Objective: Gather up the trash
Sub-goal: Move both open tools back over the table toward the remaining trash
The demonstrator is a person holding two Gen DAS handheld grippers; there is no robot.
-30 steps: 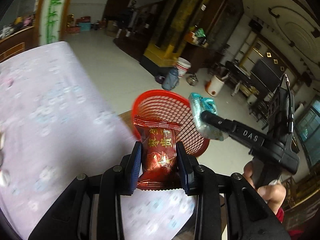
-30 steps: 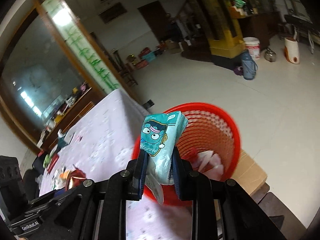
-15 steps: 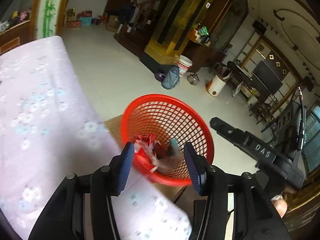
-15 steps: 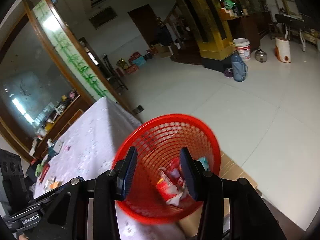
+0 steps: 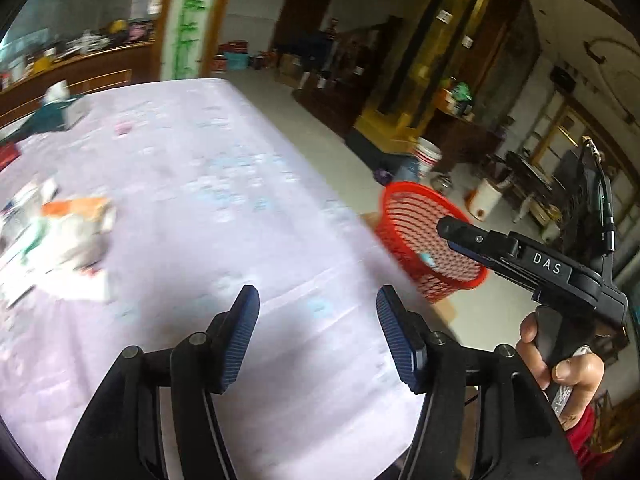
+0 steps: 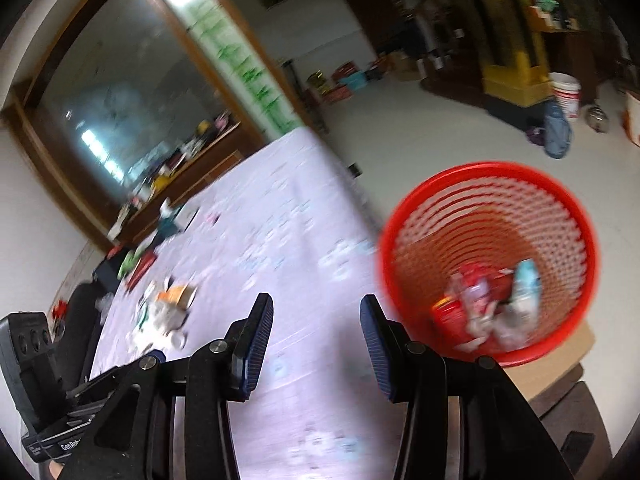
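The left gripper (image 5: 318,330) has its two blue ribbed pads spread wide apart, and nothing is between them. It hangs over a big table covered with a pale purple cloth with small flowers (image 5: 208,208). The right gripper (image 6: 316,338) is also spread wide and holds nothing. It sits above the same purple cloth, close to the table's edge. In the left view the right gripper shows as a black tool marked "DAS" with a hand (image 5: 560,364) wrapped around its handle. Just past the edge of the table, lower than the tabletop, is a round red plastic basket with a net-like wall (image 6: 568,216). It rests on a flat brown cardboard box (image 6: 560,364). Inside the basket lies some trash: a red snack wrapper (image 6: 448,312), a light blue packet (image 6: 526,280) and some crumpled pale bits beside them. The picture is blurry there, so I cannot tell more about them. Farther away on the cloth, well apart from both grippers, is a messy pile of wrappers and papers, white with some orange (image 5: 60,236). At the far end of the table lies a dark teal thing (image 5: 48,116), too blurry to name.
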